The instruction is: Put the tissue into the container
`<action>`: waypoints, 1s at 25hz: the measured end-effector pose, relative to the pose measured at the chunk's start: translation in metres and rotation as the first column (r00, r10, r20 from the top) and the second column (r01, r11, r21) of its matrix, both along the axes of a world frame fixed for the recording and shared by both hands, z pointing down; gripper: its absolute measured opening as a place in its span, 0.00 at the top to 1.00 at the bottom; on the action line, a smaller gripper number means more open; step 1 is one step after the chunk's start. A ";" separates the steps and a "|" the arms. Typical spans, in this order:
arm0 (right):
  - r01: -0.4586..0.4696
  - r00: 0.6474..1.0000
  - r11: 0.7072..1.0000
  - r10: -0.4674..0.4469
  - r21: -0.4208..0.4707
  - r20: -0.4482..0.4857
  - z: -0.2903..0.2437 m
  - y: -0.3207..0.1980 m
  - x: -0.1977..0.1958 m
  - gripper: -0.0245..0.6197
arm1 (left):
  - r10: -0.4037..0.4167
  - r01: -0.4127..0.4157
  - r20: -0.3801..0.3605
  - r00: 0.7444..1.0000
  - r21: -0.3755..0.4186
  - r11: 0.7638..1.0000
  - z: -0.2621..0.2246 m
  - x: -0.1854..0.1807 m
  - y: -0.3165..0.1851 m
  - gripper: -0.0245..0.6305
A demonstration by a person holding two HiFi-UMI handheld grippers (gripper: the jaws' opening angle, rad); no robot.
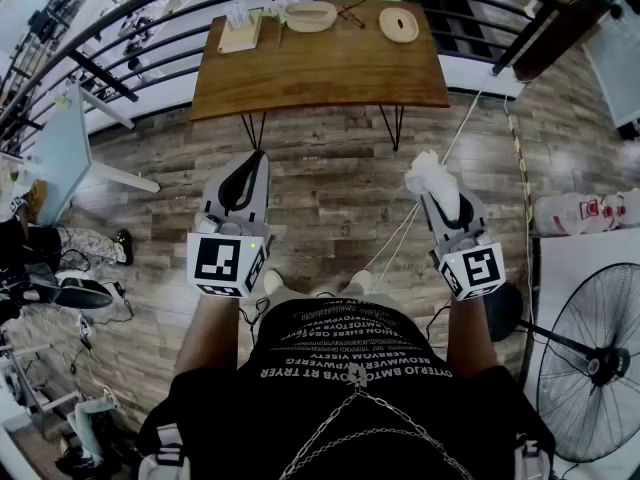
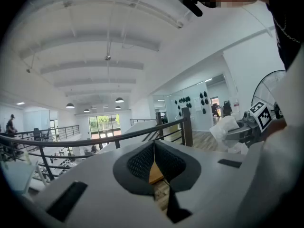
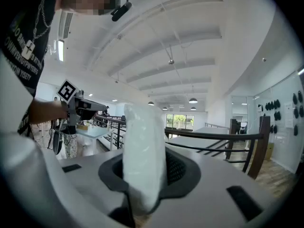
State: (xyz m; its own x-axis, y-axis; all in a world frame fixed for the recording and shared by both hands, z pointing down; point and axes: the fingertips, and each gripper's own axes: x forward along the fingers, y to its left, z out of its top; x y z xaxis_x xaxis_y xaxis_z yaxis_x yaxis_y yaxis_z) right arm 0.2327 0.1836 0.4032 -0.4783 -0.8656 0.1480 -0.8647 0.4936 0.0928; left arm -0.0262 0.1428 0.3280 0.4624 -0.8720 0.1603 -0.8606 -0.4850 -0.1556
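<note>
Ahead of you: one wooden table [image 1: 320, 73] on thin black legs, standing on a plank floor [image 1: 330, 178]. Along the table's far edge, from your left to your right: a small wooden box [image 1: 240, 34] holding white sheets, an oval container [image 1: 311, 16], a round lid [image 1: 398, 24]. On the floor to your right: one fan [image 1: 590, 363].
</note>
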 end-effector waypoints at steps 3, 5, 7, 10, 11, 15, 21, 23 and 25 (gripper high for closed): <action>0.014 1.000 1.000 -0.014 0.027 -0.008 -0.014 0.021 -0.025 0.78 | 0.020 -0.020 -0.008 1.000 0.018 1.000 -0.011 -0.009 0.023 0.92; 0.019 1.000 0.999 -0.018 0.038 -0.011 -0.020 0.037 -0.044 0.78 | 0.034 -0.034 -0.004 0.999 0.024 0.999 -0.013 -0.022 0.041 0.92; 0.017 1.000 0.999 -0.017 0.045 -0.014 -0.023 0.051 -0.065 0.78 | 0.040 -0.040 0.004 0.999 0.024 0.999 -0.010 -0.042 0.059 0.92; 0.009 1.000 0.999 -0.009 0.041 -0.007 -0.024 0.070 -0.103 0.78 | 0.026 -0.026 -0.006 1.000 0.012 1.000 -0.005 -0.085 0.081 0.92; 0.006 1.000 0.999 -0.006 0.037 -0.002 -0.024 0.076 -0.116 0.78 | 0.020 -0.020 -0.010 1.000 0.007 1.000 -0.002 -0.100 0.089 0.92; -0.020 1.000 0.999 0.019 0.045 0.011 -0.031 0.097 -0.155 0.78 | 0.017 -0.018 -0.023 1.000 -0.014 1.000 0.011 -0.149 0.114 0.92; -0.038 0.999 0.999 0.037 0.032 0.013 -0.047 0.123 -0.177 0.78 | 0.030 -0.032 -0.061 0.998 -0.032 0.999 0.018 -0.181 0.132 0.92; -0.040 0.999 0.998 0.040 0.041 0.012 -0.053 0.123 -0.179 0.78 | 0.024 -0.027 -0.064 0.998 -0.035 0.999 0.021 -0.190 0.130 0.92; -0.043 0.999 0.998 0.042 0.051 0.018 -0.056 0.117 -0.181 0.78 | 0.016 -0.018 -0.067 0.998 -0.041 0.999 0.025 -0.197 0.125 0.92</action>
State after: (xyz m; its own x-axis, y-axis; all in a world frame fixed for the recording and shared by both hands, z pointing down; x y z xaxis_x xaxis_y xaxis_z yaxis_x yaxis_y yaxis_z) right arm 0.0518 0.3004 0.3475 -0.4430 -0.8914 0.0954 -0.8864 0.4515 0.1021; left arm -0.2234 0.2681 0.3531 0.4881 -0.8572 0.1642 -0.8600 -0.5045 -0.0774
